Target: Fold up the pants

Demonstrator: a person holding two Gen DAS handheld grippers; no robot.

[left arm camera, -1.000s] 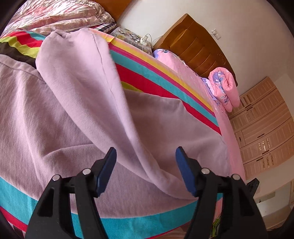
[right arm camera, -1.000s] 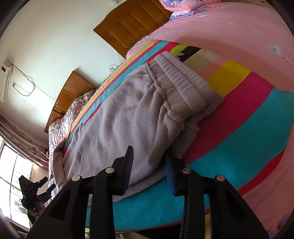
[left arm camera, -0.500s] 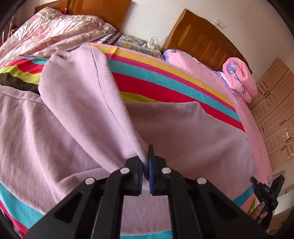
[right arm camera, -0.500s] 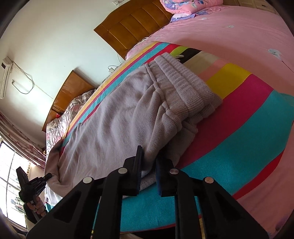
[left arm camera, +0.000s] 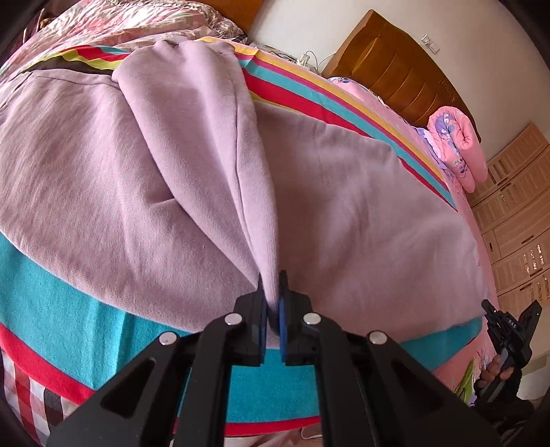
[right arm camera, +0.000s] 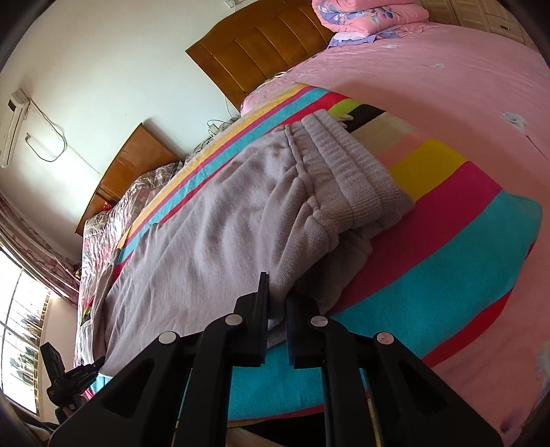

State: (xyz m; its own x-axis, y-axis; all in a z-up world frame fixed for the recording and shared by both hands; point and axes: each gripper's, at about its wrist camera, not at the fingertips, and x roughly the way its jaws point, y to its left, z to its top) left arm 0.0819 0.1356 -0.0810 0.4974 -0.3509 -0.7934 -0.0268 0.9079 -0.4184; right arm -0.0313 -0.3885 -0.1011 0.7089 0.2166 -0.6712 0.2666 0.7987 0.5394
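Lilac pants lie spread on a striped blanket on a bed. My left gripper is shut on the near edge of a pant leg and lifts it into a ridge running away from me. In the right wrist view the pants show their ribbed waistband at the far right. My right gripper is shut on the near edge of the pants by the waist end. The other gripper shows far left there, and the right one shows far right in the left wrist view.
The striped blanket lies over a pink bedsheet. A rolled pink quilt sits near the wooden headboard. A second bed with a floral cover stands beyond. Wardrobe drawers line the right side.
Both grippers went from open to shut on the near edge of the pants. The left one has since lifted its pant leg slightly, and the view has pulled back.
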